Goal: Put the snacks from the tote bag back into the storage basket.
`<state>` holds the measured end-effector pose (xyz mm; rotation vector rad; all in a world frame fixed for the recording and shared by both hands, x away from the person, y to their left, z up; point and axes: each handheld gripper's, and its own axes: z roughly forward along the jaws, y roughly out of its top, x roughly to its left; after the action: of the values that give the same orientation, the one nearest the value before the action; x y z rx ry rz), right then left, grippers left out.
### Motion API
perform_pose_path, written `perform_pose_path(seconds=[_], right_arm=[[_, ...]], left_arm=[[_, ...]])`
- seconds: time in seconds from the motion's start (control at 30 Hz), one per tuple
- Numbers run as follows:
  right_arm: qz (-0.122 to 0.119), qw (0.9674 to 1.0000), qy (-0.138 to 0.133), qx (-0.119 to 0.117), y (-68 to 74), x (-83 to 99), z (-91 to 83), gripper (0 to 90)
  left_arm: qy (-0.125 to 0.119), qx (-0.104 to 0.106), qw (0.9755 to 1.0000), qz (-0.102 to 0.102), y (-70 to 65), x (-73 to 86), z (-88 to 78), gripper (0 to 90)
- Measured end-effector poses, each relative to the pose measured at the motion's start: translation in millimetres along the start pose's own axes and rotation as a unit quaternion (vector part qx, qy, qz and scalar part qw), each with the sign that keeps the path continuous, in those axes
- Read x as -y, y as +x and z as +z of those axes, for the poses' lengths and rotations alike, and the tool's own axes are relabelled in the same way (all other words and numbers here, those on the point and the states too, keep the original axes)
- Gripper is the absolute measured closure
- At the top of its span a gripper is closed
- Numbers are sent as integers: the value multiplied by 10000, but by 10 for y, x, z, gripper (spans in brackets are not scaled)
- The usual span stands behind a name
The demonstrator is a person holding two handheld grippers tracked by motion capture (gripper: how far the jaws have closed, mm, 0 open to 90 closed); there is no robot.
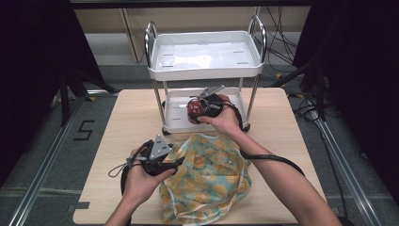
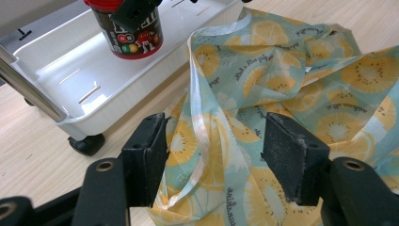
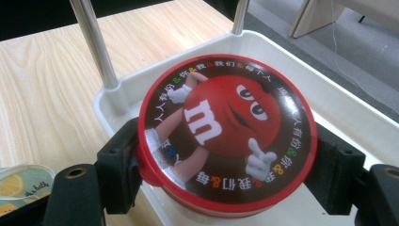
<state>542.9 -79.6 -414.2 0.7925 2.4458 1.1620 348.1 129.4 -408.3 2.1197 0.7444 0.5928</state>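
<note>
We have the M&M's candy tub pinched in our right gripper, the jaws pressing on opposite sides of its red lid rim, and it hangs just above the lower tray of the small white cart. We judge it a stiff plastic tub, light to middling depending on its fill, with a smooth, glossy wall that could slip; gripping at the lid rim gives the pads an edge to bite on, though the lid might come loose if it is not tight. Our left gripper rests with its jaws spread over the mouth of the lemon-print bag, a thin plastic handle strip lying between them unpinched. The bag is soft and floppy and lies on the wooden table, touching the cart's front. The cart's chrome posts and tray wall crowd the tub's path.
</note>
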Motion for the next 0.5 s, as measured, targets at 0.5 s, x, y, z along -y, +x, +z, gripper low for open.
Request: perform_pose_path(seconds=[0.5], right_arm=[[7, 10000, 3, -56, 54, -4, 59, 261]], left_arm=[[0, -36, 10000, -56, -3, 4, -1, 398]])
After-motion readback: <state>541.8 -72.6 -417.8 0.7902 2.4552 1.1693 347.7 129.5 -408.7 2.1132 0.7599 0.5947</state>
